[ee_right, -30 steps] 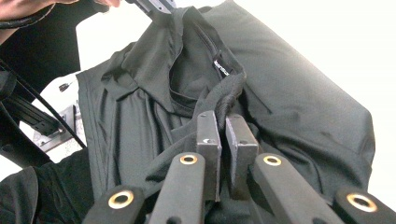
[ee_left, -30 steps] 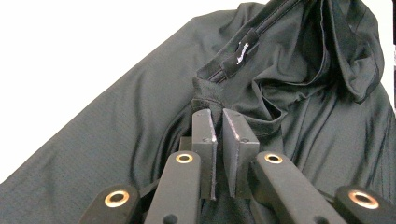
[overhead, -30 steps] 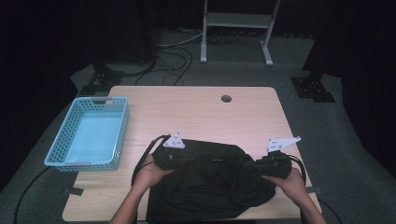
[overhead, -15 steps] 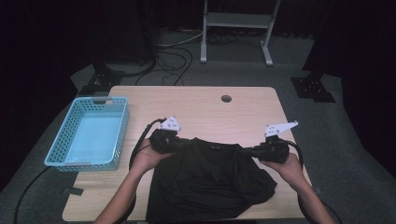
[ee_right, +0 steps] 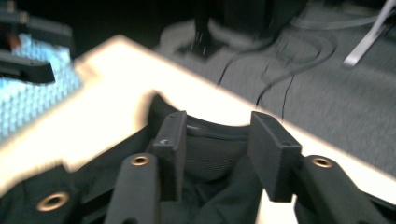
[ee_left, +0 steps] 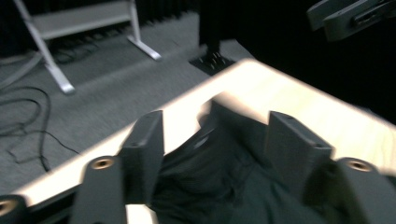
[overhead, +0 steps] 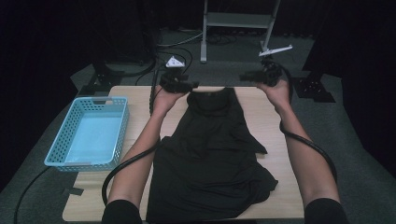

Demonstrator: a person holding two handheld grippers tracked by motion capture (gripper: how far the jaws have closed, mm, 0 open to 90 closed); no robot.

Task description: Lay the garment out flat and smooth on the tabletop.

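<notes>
With both jaws just opening off the shirt, left gripper and right gripper seemingly released — lift clear, don't snag the collar.

Left claw: two black jaws rise from the bottom edge, standing apart; they have just been opening. Black garment lies below and between them, neckline end toward the far bench edge; no pad presses on it as far as the blur allows. Pale wooden bench runs diagonally, brightly lit. Beyond it, grey carpeted floor with dark cables and a metal stand. The other claw sits at top right. Picture is motion-blurred.
</notes>
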